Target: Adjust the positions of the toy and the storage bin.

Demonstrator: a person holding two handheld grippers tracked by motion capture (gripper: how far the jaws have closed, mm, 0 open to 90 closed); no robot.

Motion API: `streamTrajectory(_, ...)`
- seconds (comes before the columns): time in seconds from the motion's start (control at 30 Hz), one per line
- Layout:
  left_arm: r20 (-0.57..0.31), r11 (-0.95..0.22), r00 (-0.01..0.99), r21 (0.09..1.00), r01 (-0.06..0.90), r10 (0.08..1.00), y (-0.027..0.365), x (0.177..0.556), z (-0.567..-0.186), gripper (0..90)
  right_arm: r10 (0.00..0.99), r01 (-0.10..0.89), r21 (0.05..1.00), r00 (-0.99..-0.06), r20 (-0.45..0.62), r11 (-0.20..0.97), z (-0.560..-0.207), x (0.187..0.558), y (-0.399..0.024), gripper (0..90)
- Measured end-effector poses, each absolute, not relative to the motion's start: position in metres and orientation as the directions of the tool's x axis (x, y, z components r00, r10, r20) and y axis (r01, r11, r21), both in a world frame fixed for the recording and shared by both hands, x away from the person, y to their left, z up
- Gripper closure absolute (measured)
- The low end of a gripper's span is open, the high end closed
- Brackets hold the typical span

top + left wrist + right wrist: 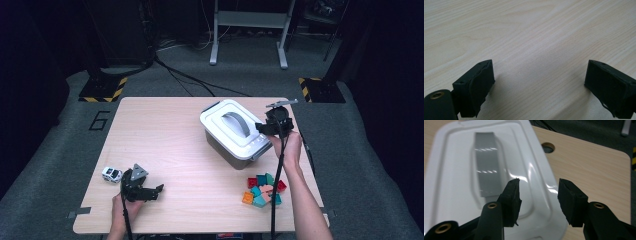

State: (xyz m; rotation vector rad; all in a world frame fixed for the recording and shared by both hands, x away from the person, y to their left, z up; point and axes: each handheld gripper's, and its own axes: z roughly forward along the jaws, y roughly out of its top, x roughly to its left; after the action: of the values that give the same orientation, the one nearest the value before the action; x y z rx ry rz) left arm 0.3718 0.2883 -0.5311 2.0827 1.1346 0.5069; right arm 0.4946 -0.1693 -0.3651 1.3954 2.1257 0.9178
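High view shows the box (235,131) toward the far right of the table (165,140), lid (231,125) still on, with the right gripper (264,128) just beside its right edge, while the left gripper (159,190) rests near the front left with jaws spread wide and empty, a toy car (111,174) beside it. Right gripper view has the jaws parted over the lid's rim, gripping nothing, the grey handle (486,165) off to one side. To open the box cleanly, I would set one pad under the lid's lip, squeeze squarely, then lift straight up so the box does not slide toward the blocks (263,190).
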Motion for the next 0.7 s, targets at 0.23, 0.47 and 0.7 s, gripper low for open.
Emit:
streamTrajectory(0.23, 0.01, -0.368, 0.537, 0.738, 0.565, 0.844, 0.288, 0.372, -0.531, 8.9, 0.939, 0.69, 0.693, -0.339, 0.054, 0.209, -0.387, 0.506, -0.189, 64.9)
streamTrajectory(0.47, 0.01, -0.368, 0.537, 0.738, 0.566, 0.844, 0.288, 0.372, -0.531, 9.0, 0.943, 0.704, 0.689, -0.32, 0.092, 0.171, -0.387, 0.502, -0.192, 70.9)
streamTrajectory(0.7, 0.009, -0.369, 0.538, 0.738, 0.566, 0.843, 0.288, 0.372, -0.531, 9.2, 0.934, 0.702, 0.684, -0.346, 0.089, 0.195, -0.386, 0.486, -0.183, 71.6)
